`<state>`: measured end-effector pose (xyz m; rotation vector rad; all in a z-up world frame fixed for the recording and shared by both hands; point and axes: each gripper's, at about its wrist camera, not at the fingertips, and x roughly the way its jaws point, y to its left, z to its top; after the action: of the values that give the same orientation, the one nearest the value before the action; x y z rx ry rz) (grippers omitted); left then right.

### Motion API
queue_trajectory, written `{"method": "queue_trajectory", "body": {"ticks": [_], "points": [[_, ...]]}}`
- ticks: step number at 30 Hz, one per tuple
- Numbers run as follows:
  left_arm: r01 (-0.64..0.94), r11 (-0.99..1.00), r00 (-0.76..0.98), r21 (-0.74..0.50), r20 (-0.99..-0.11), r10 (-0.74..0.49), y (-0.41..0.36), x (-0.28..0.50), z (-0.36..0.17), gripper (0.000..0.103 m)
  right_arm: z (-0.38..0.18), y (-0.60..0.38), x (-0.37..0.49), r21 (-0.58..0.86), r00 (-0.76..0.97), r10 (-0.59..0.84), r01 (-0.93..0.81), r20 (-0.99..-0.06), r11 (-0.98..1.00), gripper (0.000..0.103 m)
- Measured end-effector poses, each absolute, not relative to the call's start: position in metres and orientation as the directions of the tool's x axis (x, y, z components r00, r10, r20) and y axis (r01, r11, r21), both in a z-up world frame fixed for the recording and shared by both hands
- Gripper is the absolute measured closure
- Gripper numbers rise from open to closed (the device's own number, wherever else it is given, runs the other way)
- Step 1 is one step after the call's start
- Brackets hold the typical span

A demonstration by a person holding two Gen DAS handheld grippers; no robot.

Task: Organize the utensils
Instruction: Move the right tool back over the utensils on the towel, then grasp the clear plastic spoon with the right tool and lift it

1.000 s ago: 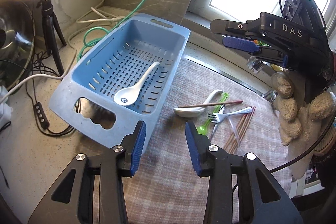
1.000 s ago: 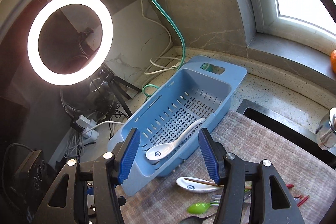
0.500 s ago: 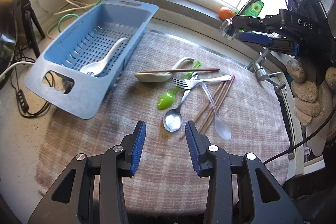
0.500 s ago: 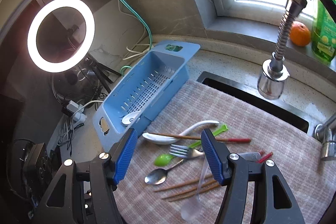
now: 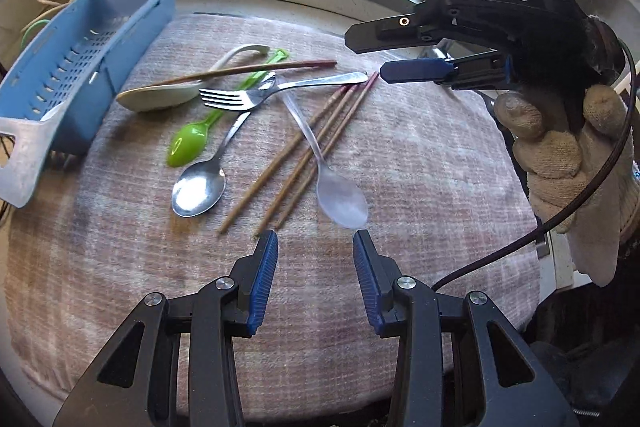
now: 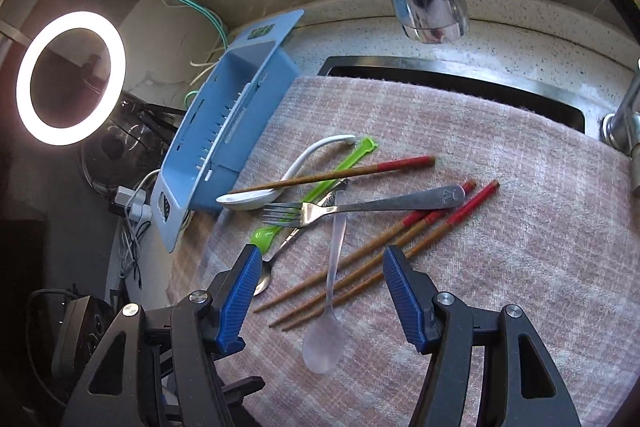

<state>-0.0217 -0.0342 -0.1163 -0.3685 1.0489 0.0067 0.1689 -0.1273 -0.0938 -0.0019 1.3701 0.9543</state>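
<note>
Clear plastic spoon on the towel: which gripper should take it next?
Probably the right gripper: its open fingers already straddle the clear plastic spoon. The left gripper is open too, but the spoon's bowl lies just beyond its fingertips.

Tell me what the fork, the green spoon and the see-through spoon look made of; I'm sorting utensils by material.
Fork: looks like polished metal, likely stainless steel; it gives bright mirror-like glints. Green spoon: seems plastic; uniform lime colour with a soft glossy sheen. See-through spoon: probably frosted translucent plastic; the towel's weave shows faintly through its bowl, though glass cannot be ruled out by look alone.
</note>
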Motion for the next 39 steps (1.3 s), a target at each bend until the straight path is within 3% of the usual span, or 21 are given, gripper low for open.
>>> {"method": "queue_trajectory", "body": {"ticks": [5,13,22,30,39], "points": [[-0.183,0.94,0.491,-0.287,-0.855,-0.165,-0.031,-0.016,-0.121,0.065,-0.11,-0.133,0.172,0.507,-0.11,0.537,-0.528,-0.836,0.681,0.065],[-0.176,0.953,0.492,-0.245,-0.861,-0.13,-0.012,-0.006,-0.12,0.066,-0.137,-0.142,0.184,0.431,-0.077,0.442,-0.422,-0.894,0.798,0.081],[-0.054,0.983,0.441,-0.178,-0.887,-0.136,-0.005,0.036,-0.124,0.087,-0.151,-0.142,0.189,0.41,-0.059,0.418,-0.353,-0.907,0.841,0.086],[0.059,0.992,0.362,-0.113,-0.924,-0.127,-0.017,0.07,-0.139,0.087,-0.152,-0.14,0.19,0.411,-0.05,0.417,-0.319,-0.907,0.854,0.087],[0.002,0.967,0.341,-0.256,-0.908,-0.241,-0.016,0.086,-0.137,0.087,-0.155,-0.137,0.19,0.394,-0.044,0.405,-0.341,-0.913,0.853,0.088]]}}
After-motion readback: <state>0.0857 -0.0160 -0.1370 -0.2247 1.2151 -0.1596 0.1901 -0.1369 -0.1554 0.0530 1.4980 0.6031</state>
